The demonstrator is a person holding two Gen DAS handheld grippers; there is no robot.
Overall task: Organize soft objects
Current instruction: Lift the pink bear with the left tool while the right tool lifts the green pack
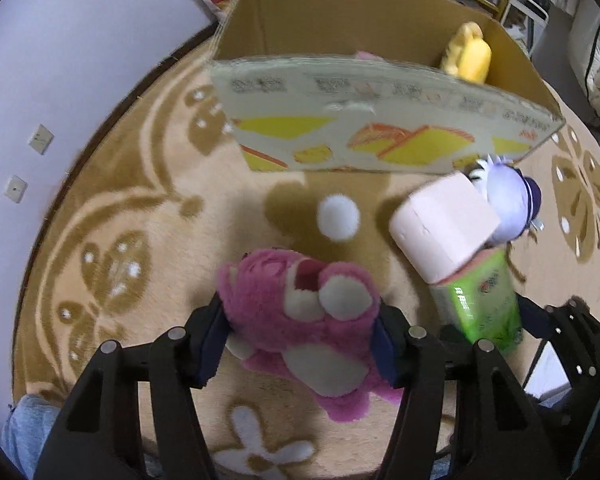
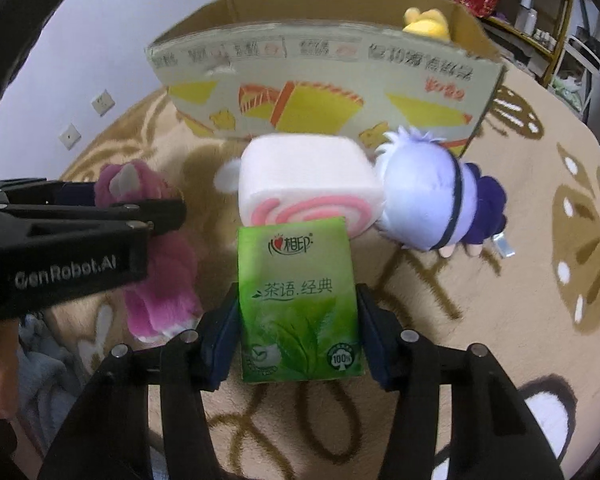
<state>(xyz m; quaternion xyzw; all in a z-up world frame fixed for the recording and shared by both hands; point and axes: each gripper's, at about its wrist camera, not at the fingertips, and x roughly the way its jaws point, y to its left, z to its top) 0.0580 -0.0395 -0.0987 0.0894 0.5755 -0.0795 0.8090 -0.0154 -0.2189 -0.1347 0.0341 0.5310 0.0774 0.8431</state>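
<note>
Jaws of the left gripper (image 1: 300, 332) clamp the pink bear plush (image 1: 308, 320); those of the right gripper (image 2: 298, 320) squeeze the green tissue pack (image 2: 298, 300). Both are near the cardboard box (image 2: 320, 92), which stands farther off on the rug (image 2: 540, 280).

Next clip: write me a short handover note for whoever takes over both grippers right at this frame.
Left gripper: shut on the pink plush bear, held above the rug.
Right gripper: shut on the green tissue pack.
Cardboard box stands straight ahead; a yellow plush is already inside.
On the rug in front of the box: the pink roll cushion, the purple-haired doll and a white pompom.
Left to do: probably drop both held items in the box, then collect those three.
</note>
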